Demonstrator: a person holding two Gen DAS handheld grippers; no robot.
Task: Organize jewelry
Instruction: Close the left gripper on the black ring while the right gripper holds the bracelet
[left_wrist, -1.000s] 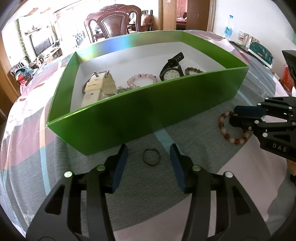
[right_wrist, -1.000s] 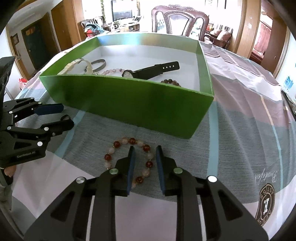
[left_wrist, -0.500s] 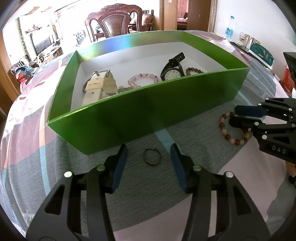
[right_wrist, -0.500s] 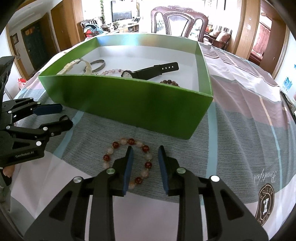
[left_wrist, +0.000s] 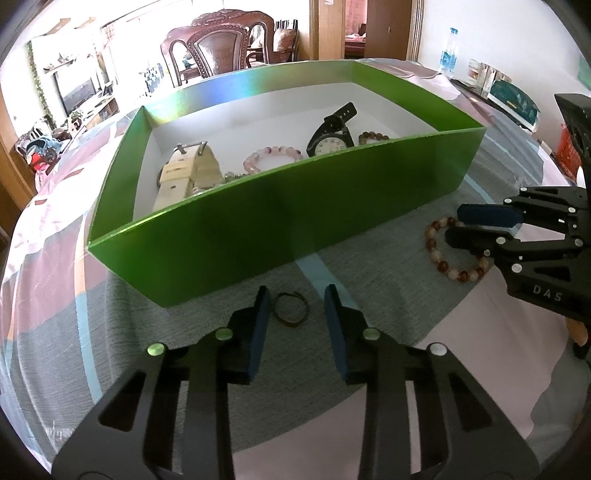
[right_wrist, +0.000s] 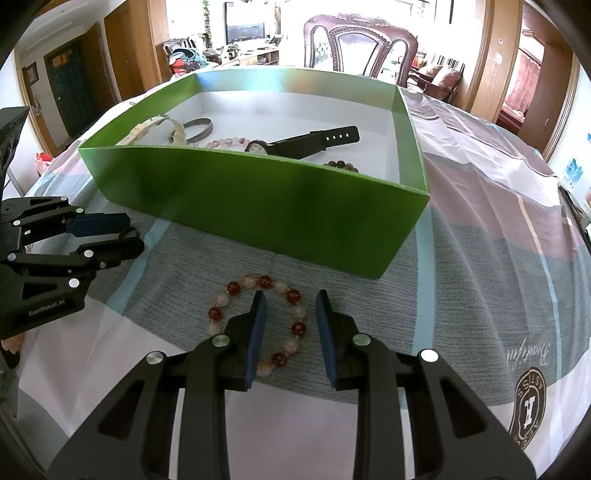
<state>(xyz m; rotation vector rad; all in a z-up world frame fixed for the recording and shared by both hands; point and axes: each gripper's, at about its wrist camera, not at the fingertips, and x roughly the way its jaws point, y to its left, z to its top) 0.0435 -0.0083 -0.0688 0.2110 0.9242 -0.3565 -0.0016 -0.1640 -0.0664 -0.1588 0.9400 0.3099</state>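
Observation:
A green box (left_wrist: 280, 218) with a white floor holds a cream strap watch (left_wrist: 184, 173), a pink bead bracelet (left_wrist: 271, 155), a black watch (left_wrist: 330, 138) and a brown bead bracelet (left_wrist: 373, 137). A small dark ring (left_wrist: 291, 304) lies on the cloth between the fingers of my open left gripper (left_wrist: 297, 295). A red and white bead bracelet (right_wrist: 258, 321) lies in front of the box. My open right gripper (right_wrist: 290, 299) straddles its right side. The box (right_wrist: 258, 206) also shows in the right wrist view, as does the left gripper (right_wrist: 129, 236).
The table is covered by a cloth in pink, grey and white blocks (right_wrist: 480, 258). A carved wooden chair (left_wrist: 221, 48) stands behind the table. A water bottle (left_wrist: 447, 48) and boxes stand at the far right edge.
The right gripper's jaws have opened wider around the bead bracelet. The left gripper has edged forward around the ring, its jaws slightly narrower.

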